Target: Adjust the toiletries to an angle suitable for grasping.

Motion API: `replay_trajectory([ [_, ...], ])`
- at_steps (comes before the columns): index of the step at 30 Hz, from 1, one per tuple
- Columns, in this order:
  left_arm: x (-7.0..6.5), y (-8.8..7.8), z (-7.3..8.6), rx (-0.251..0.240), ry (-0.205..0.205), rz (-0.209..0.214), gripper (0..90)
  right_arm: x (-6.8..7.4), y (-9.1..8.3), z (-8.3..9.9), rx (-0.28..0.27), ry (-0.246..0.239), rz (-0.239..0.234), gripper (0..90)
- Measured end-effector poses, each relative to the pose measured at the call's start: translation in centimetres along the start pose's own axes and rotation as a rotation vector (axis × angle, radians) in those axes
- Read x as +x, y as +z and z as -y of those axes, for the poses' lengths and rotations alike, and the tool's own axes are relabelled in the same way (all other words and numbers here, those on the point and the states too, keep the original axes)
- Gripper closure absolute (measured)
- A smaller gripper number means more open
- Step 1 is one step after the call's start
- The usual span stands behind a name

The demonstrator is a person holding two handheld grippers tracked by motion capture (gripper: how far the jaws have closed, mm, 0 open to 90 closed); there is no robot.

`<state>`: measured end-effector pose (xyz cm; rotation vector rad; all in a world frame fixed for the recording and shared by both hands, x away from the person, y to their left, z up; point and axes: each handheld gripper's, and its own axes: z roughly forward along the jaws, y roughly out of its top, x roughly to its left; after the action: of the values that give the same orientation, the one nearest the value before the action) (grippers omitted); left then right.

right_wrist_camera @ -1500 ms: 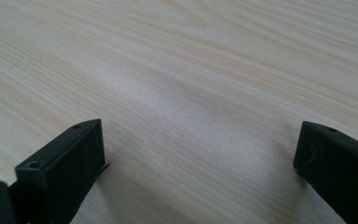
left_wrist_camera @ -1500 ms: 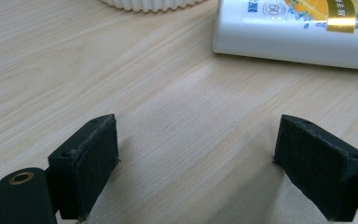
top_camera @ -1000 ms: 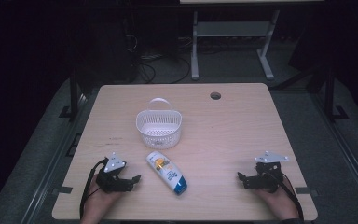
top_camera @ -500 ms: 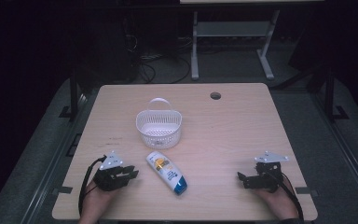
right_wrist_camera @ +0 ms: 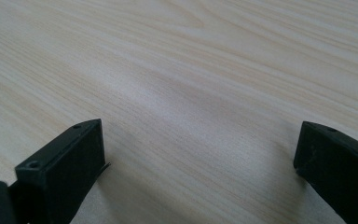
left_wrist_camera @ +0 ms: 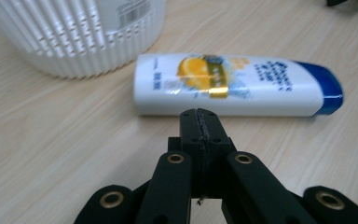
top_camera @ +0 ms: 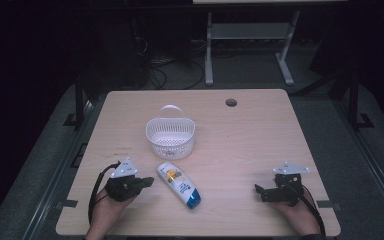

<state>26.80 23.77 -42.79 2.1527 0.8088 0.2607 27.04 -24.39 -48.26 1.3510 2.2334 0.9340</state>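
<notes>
A light wooden bench (top_camera: 260, 145) carries a white slatted basket (top_camera: 170, 138) standing upright and, just in front of it, a white shampoo bottle (top_camera: 179, 184) lying flat.

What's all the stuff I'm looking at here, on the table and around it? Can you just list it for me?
shampoo bottle: one, white with a blue cap and an orange-and-gold label, lying on its side near the front of the table, just ahead of the left gripper.
basket: one, white slatted plastic with a hoop handle, upright behind the bottle.
table: one, light wood, with a round cable hole near its far edge.
metal frame: one, grey, on the dark floor beyond the table.
cables: several, black, on the floor beyond the table.
left gripper: one, black, jaws shut on nothing, pointing at the bottle.
right gripper: one, black, jaws wide open over bare table.
hands: two, at the near edge, one holding each gripper.
</notes>
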Motion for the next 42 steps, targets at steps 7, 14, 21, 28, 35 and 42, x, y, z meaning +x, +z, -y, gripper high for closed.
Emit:
replay_trajectory([
  [7, -0.9, 1.3, -1.9, -0.006, 0.036, 0.046, 89.8, 0.0, 0.0, 0.0, 0.0, 0.0, 0.0, 1.2],
  [14, -1.7, 2.4, -3.2, 0.001, 0.072, 0.076, 89.8, 0.0, 0.0, 0.0, 0.0, 0.001, 0.001, 1.2],
  [21, -2.7, 4.1, -4.5, 0.013, 0.107, 0.11, 89.8, 0.0, 0.0, 0.0, 0.0, 0.0, 0.001, 1.2],
  [28, -3.7, 5.8, -5.5, 0.016, 0.13, 0.143, 89.8, 0.0, 0.0, 0.0, 0.0, 0.003, 0.003, 1.2],
  [35, -4.8, 7.6, -6.4, 0.037, 0.154, 0.176, 89.8, 0.0, 0.0, 0.0, 0.0, 0.002, 0.002, 1.2],
  [42, -5.7, 9.5, -6.8, 0.061, 0.167, 0.2, 89.8, 0.0, 0.0, 0.0, 0.0, 0.003, 0.003, 1.2],
])
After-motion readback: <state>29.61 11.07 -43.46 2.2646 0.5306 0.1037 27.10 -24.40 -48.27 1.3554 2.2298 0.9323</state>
